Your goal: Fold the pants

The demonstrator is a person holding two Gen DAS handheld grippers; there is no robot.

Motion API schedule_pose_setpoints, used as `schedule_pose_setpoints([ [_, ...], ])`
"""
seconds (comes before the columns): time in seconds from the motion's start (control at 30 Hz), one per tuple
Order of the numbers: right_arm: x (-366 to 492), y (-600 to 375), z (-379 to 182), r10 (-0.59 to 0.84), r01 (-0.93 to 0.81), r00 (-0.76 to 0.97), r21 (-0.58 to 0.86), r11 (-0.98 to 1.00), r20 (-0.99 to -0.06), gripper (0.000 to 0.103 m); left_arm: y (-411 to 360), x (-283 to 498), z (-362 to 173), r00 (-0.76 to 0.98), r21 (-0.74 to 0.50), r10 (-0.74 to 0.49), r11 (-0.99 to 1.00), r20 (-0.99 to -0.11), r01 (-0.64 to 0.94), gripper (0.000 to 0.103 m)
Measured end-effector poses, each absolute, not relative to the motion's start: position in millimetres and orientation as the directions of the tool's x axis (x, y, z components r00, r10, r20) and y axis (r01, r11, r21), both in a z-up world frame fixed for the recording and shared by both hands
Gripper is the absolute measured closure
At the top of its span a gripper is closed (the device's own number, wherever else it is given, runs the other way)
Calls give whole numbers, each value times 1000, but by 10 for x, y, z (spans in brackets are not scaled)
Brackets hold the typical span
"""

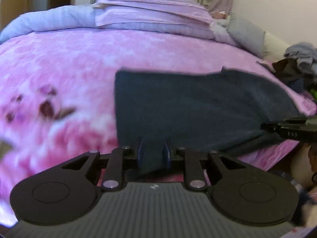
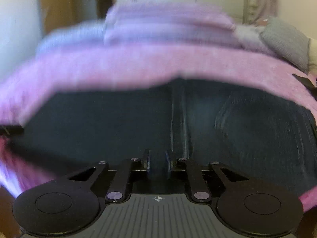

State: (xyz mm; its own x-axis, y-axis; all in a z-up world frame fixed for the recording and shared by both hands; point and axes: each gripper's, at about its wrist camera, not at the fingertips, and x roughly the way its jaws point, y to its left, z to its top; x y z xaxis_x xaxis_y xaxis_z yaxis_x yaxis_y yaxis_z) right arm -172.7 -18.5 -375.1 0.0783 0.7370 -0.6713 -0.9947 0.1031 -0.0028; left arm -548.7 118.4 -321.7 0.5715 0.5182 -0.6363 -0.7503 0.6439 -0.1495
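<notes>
Both grippers pinch the near edge of the pants on the bed, mid-fold.

The dark pants (image 1: 198, 107) lie flat on the pink bedspread (image 1: 59, 63), near its front edge, already narrowed to a long dark panel. The left gripper (image 1: 154, 150) has its jaws closed on a tuck of the cloth at the panel's near left end; the right gripper (image 2: 158, 163) likewise clamps the near hem further right, its black tip visible at the edge of the left view. Both views are blurred. The step in hand appears to be lifting the near edge for the next fold. The next move probably calls for both grips to rise together and carry the edge evenly across the panel, keeping the hem taut so no crease forms, and releasing only once the edges align.
</notes>
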Motion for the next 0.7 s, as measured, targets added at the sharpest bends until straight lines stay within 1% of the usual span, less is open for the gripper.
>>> schedule_pose_setpoints([
  [0.03, -1738, -193, -3767, 750, -994, 82, 2, 111, -656, 92, 1144, -5522, -3240, 571, -174, 541, 614, -618, -770, 85],
  [0.1, -1744, -137, -3687, 729, -991, 85, 19, 133, -680, 92, 1126, -5535, -3192, 551, -214, 565, 553, -614, -805, 85],
  [0.17, -1718, -152, -3569, 724, -987, 78, 47, 151, -685, 92, 1071, -5537, -3113, 535, -219, 577, 527, -617, -821, 84],
  [0.2, -1704, -203, -3524, 733, -986, 78, 55, 156, -676, 89, 1052, -5551, -3085, 534, -225, 575, 522, -620, -823, 80],
  [0.23, -1685, -257, -3479, 740, -985, 84, 56, 162, -668, 86, 1051, -5582, -3062, 531, -242, 570, 505, -627, -828, 71],
  [0.27, -1656, -300, -3461, 738, -984, 90, 55, 170, -669, 77, 1074, -5629, -3055, 528, -264, 564, 484, -635, -834, 69],
  [0.3, -1621, -349, -3441, 730, -980, 100, 60, 189, -676, 63, 1127, -5683, -3054, 528, -291, 557, 460, -641, -839, 69],
  [0.37, -1509, -451, -3425, 725, -969, 100, 98, 226, -682, 52, 1278, -5761, -3057, 533, -341, 524, 422, -664, -840, 69],
  [0.43, -1391, -548, -3421, 718, -958, 123, 106, 265, -685, 52, 1365, -5808, -3057, 520, -347, 513, 399, -683, -849, 69],
  [0.5, -1294, -609, -3389, 709, -949, 151, 101, 299, -689, 52, 1393, -5826, -3064, 528, -356, 504, 401, -683, -844, 69],
  [0.6, -1179, -682, -3374, 730, -938, 152, 137, 320, -666, 52, 1378, -5805, -3167, 545, -400, 471, 377, -694, -835, 69],
  [0.63, -1167, -677, -3382, 738, -938, 145, 146, 315, -659, 52, 1369, -5780, -3212, 543, -400, 467, 376, -698, -836, 69],
  [0.7, -1191, -651, -3411, 750, -945, 139, 139, 295, -646, 52, 1327, -5726, -3247, 521, -361, 488, 388, -700, -848, 69],
])
